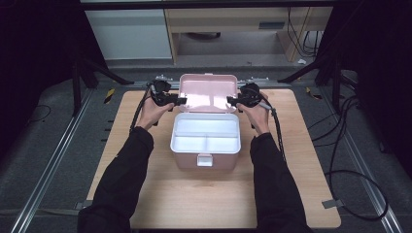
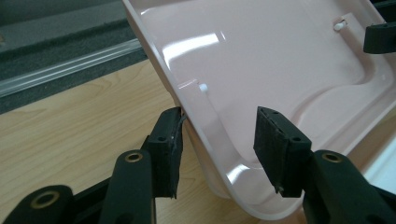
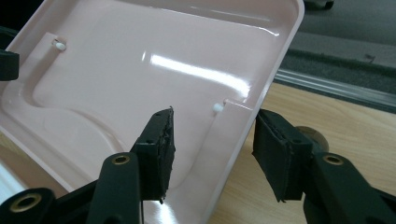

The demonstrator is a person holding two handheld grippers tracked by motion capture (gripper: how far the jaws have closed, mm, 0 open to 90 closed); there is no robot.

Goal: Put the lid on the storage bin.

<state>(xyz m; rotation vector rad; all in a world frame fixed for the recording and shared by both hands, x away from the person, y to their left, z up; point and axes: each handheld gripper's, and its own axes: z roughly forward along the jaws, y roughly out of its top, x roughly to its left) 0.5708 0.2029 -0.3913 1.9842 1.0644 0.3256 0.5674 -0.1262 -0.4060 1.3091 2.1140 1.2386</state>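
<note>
Here pink box [image 1: 205, 154] open, white tray [image 1: 206, 136] empty; both grippers' fingers straddle lid [image 1: 208, 92] edges, ungripped.

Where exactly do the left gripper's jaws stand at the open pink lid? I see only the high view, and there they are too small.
Observer: In the left gripper view, the side wall of the lid stands between the jaws of the left gripper. The inner pad does not touch it.
Operator: And the right one?
Observer: In the right gripper view, the right gripper straddles the lid's other side rim, with a clear gap at its outer pad.
</note>
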